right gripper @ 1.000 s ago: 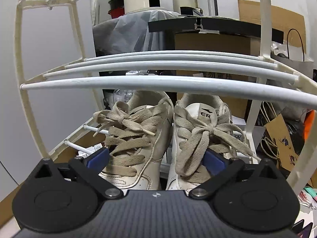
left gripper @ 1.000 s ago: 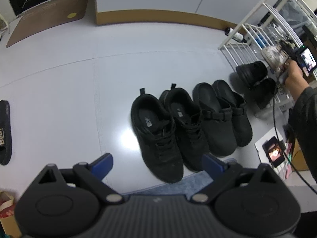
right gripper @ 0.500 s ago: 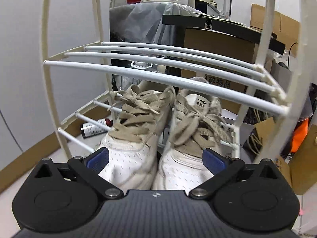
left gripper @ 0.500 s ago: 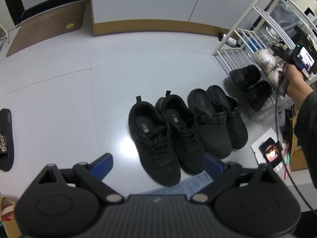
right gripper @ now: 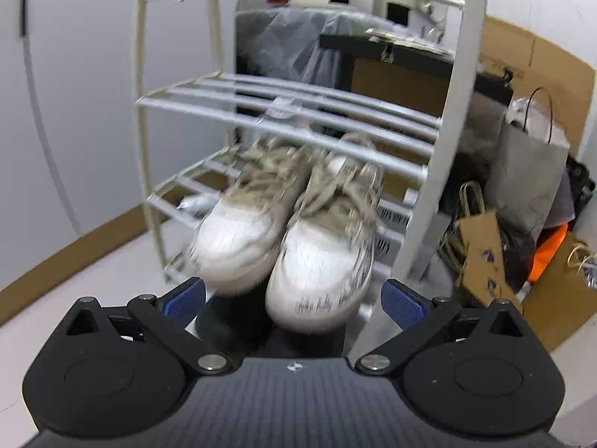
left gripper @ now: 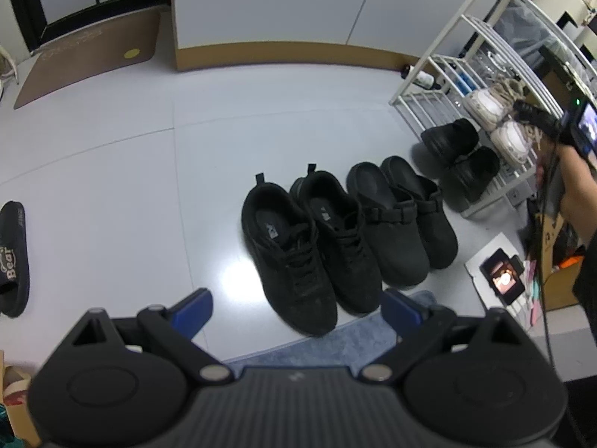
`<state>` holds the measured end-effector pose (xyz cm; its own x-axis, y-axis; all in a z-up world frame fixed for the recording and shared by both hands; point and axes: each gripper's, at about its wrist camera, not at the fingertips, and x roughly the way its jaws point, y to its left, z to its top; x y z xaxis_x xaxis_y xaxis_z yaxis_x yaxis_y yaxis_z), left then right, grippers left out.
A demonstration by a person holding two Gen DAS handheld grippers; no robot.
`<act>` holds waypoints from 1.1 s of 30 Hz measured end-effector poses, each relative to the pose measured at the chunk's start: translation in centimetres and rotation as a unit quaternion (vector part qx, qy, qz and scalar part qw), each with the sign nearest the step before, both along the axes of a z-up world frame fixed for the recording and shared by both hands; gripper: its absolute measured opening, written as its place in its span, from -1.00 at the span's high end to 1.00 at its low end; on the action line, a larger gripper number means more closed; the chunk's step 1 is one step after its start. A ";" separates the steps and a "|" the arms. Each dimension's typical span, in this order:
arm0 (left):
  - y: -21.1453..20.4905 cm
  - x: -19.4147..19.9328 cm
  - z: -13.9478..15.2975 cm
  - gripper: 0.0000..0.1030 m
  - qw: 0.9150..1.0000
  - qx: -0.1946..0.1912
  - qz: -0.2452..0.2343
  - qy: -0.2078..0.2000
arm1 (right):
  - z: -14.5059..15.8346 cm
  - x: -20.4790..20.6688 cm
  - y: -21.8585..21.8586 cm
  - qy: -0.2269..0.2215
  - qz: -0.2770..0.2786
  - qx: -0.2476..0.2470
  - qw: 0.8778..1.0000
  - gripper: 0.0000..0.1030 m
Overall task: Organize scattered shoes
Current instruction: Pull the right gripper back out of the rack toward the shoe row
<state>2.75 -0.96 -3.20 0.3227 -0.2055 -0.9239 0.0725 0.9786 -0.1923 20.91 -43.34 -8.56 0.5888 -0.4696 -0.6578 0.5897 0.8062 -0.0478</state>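
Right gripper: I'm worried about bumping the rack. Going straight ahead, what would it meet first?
Probably the white sneakers on the rack, toes toward the open right gripper. Blur leaves depth unclear.

Sneakers [left gripper: 294, 246]: black, laces black. Clogs [left gripper: 401, 220]: plain black. Rack pair [left gripper: 460, 158]: black. White sneakers [right gripper: 287, 231]: white toes, beige laces, blurred. Rack [right gripper: 440, 149]: white. Slipper [left gripper: 13, 257]: black, pale lettering. Floor [left gripper: 130, 194]: pale grey. Mat [left gripper: 89, 56]: brown, yellow dot. Rug [left gripper: 335, 343]: blue. Gripper pads [left gripper: 192, 308]: blue; bodies black. Baseboard [left gripper: 283, 54]: tan.
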 end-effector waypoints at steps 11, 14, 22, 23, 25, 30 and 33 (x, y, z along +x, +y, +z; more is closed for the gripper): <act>-0.5 -1.3 0.7 -0.90 1.000 -0.005 0.000 -0.009 | 2.9 -5.7 3.4 -0.025 0.034 0.123 0.991 -0.99; -0.9 -1.6 1.3 -0.91 1.000 -0.009 -0.009 -0.016 | 4.3 -6.8 3.8 -0.034 0.026 0.159 0.986 -0.99; -1.4 -1.3 1.4 -0.91 1.000 -0.011 -0.009 -0.021 | 5.6 -7.6 6.6 0.015 0.097 0.154 0.983 -0.99; -1.5 -1.3 1.5 -0.91 1.000 -0.013 -0.009 -0.022 | 5.7 -7.6 7.1 0.023 0.116 0.146 0.982 -0.99; -1.7 -1.1 1.6 -0.91 1.000 -0.015 -0.010 -0.022 | 5.8 -7.7 8.1 0.040 0.147 0.128 0.980 -0.99; -2.0 -1.0 1.7 -0.91 0.999 -0.019 -0.014 -0.025 | 5.9 -8.3 9.8 0.073 0.213 0.090 0.970 -0.99; -1.9 -0.8 1.3 -0.91 1.000 -0.015 -0.007 -0.019 | 5.6 -8.5 10.6 0.102 0.252 0.065 0.960 -0.99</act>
